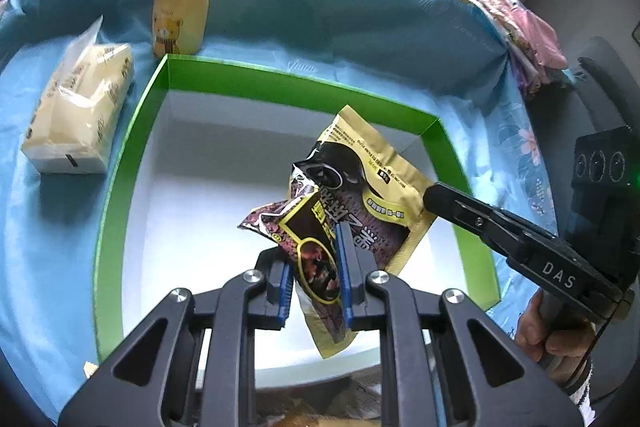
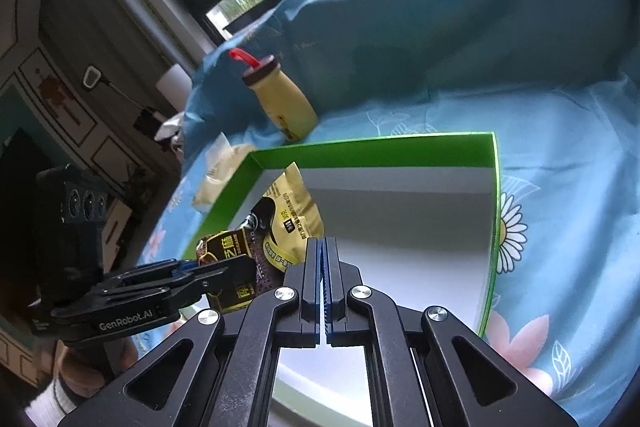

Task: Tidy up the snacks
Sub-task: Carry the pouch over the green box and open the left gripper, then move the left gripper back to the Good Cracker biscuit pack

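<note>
My left gripper (image 1: 314,267) is shut on a small dark snack packet (image 1: 308,247) and holds it over the green box (image 1: 132,155) with a white floor. A larger yellow-and-black snack bag (image 1: 372,183) leans inside the box just behind the packet. My right gripper (image 2: 323,267) is shut and empty, above the box's near side (image 2: 494,211). In the right wrist view the left gripper (image 2: 192,269) holds the packet (image 2: 228,259) at the box's left, with the yellow bag (image 2: 292,211) behind it. The right gripper also shows in the left wrist view (image 1: 430,197), beside the yellow bag.
A yellow bear-print bottle (image 1: 180,11) with a red straw stands behind the box on the blue floral cloth (image 1: 48,227). A wrapped pale-yellow pack (image 1: 80,111) lies left of the box. Folded pink cloths (image 1: 532,39) sit at the far right. Windows are behind.
</note>
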Motion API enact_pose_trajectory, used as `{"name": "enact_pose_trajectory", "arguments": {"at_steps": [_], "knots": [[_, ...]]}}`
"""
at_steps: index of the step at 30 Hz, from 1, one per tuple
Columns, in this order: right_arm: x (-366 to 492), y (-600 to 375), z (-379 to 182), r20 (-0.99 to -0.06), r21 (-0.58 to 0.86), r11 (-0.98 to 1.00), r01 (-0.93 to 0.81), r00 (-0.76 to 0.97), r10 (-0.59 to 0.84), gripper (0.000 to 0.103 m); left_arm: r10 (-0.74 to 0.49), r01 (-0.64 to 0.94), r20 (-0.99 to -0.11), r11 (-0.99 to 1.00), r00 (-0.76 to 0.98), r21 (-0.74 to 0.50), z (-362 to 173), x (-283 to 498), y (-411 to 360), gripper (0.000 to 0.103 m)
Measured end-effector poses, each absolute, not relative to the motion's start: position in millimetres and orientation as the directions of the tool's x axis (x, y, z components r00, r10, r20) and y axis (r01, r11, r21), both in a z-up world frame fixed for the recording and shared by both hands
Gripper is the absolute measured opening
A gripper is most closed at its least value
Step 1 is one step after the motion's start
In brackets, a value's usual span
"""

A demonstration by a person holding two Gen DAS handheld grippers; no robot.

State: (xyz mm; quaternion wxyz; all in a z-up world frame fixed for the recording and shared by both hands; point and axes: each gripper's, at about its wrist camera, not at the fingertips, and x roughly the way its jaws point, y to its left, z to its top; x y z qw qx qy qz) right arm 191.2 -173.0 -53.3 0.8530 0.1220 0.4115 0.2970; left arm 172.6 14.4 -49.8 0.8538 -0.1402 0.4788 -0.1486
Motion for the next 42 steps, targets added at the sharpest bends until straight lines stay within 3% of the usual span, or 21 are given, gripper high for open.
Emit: {"name": "enact_pose_trajectory", "arguments": {"at_steps": [4, 9, 10, 11, 12, 13, 19, 27, 29, 42], "knots": [[196.9, -165.3, -61.7, -0.665, 0.419, 0.816, -0.399, 0.476, 0.575, 0.003, -0.377, 0.110, -0.792, 0.922, 0.480, -0.372, -57.1, 177.8, 13.8, 0.017], [200.6, -159.4, -65.6, -0.698, 0.368, 0.847, -0.383, 0.487, 0.524, 0.003, -0.346, 0.093, -0.809, 0.934, 0.475, -0.344, -60.4, 183.7, 12.7, 0.026], [201.2, -158.8, -65.9, -0.704, 0.359, 0.854, -0.377, 0.491, 0.513, 0.003, -0.337, 0.088, -0.814, 0.937, 0.474, -0.337, -61.0, 184.7, 12.8, 0.038], [201.9, -158.8, -66.5, -0.710, 0.350, 0.861, -0.368, 0.496, 0.500, 0.005, -0.327, 0.080, -0.819, 0.941, 0.471, -0.330, -61.6, 185.3, 13.1, 0.059], [202.8, -158.8, -67.3, -0.718, 0.340, 0.871, -0.355, 0.500, 0.484, 0.013, -0.317, 0.071, -0.821, 0.944, 0.476, -0.323, -61.4, 185.1, 13.9, 0.071], [203.2, -159.2, -67.8, -0.725, 0.333, 0.878, -0.344, 0.502, 0.472, 0.029, -0.312, 0.067, -0.815, 0.944, 0.488, -0.322, -59.6, 184.2, 15.4, 0.082], [191.8, -164.3, -57.0, -0.703, 0.324, 0.882, -0.344, 0.537, 0.467, 0.053, -0.295, 0.072, -0.795, 0.950, 0.530, -0.305, -43.5, 174.4, 23.8, 0.086], [159.4, -188.7, -35.7, -0.648, 0.372, 0.865, -0.337, 0.573, 0.501, 0.059, -0.261, 0.069, -0.761, 0.959, 0.594, -0.274, -13.9, 141.1, 39.6, 0.091], [147.9, -195.7, -32.1, -0.636, 0.386, 0.860, -0.335, 0.578, 0.511, 0.060, -0.255, 0.065, -0.757, 0.960, 0.601, -0.272, -10.5, 131.0, 41.7, 0.103], [66.2, -216.9, -34.8, -0.602, 0.470, 0.801, -0.371, 0.529, 0.598, 0.061, -0.245, 0.108, -0.728, 0.967, 0.641, -0.231, 2.5, 58.1, 42.7, 0.103]]}}
